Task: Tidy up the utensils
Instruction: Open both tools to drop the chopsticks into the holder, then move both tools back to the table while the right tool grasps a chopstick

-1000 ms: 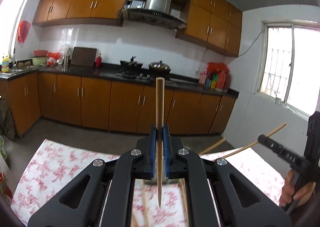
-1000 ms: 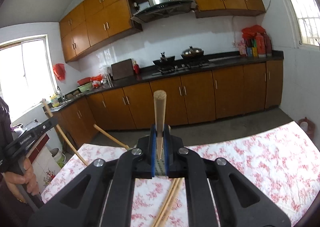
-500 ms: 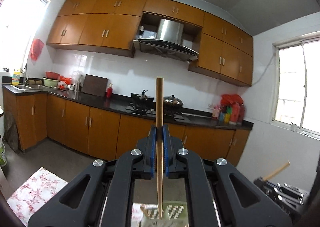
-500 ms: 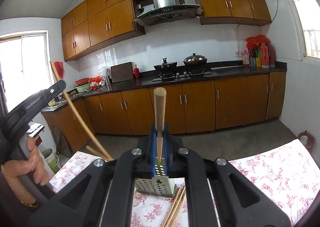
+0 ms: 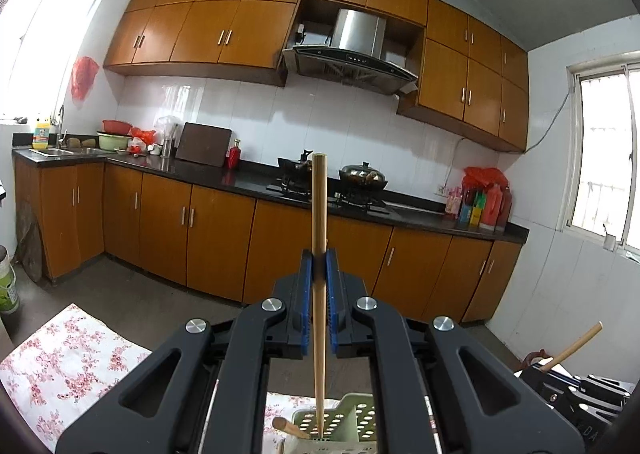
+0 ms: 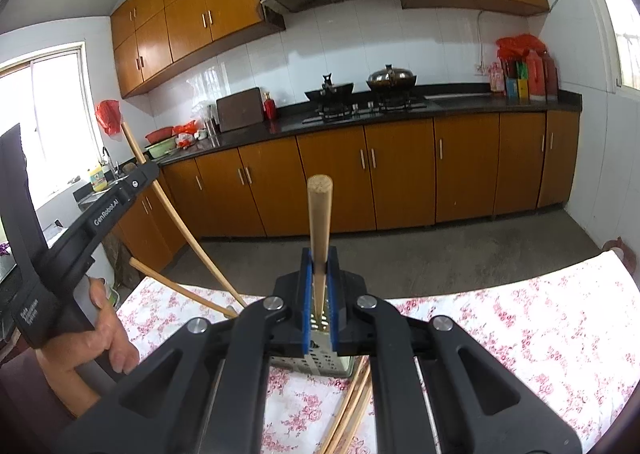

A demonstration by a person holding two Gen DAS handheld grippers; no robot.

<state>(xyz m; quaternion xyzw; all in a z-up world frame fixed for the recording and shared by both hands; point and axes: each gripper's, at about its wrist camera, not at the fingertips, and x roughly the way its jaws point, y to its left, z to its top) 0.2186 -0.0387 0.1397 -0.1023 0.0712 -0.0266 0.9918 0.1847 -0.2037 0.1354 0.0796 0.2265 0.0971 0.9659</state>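
Note:
My left gripper (image 5: 319, 266) is shut on a wooden chopstick (image 5: 319, 238) held upright, its thin tip down at the rim of a pale green perforated holder (image 5: 352, 420). Another chopstick end (image 5: 286, 426) leans in that holder. My right gripper (image 6: 319, 266) is shut on a second chopstick (image 6: 319, 214), also upright, just above the holder (image 6: 320, 354). The left gripper (image 6: 120, 194) and its chopstick (image 6: 176, 222) show at the left of the right wrist view. Loose chopsticks (image 6: 352, 406) lie on the floral tablecloth (image 6: 500, 334).
A chopstick (image 6: 180, 290) sticks out leftward from the holder. The hand on the left gripper (image 6: 104, 342) is at the table's left edge. The right gripper (image 5: 572, 386) shows at the lower right of the left wrist view. Kitchen cabinets and counter lie beyond the table.
My left gripper has tilted up and moved over the holder, bringing its chopstick tip down to the holder's rim. My right gripper has held its chopstick upright, staying close above the holder.

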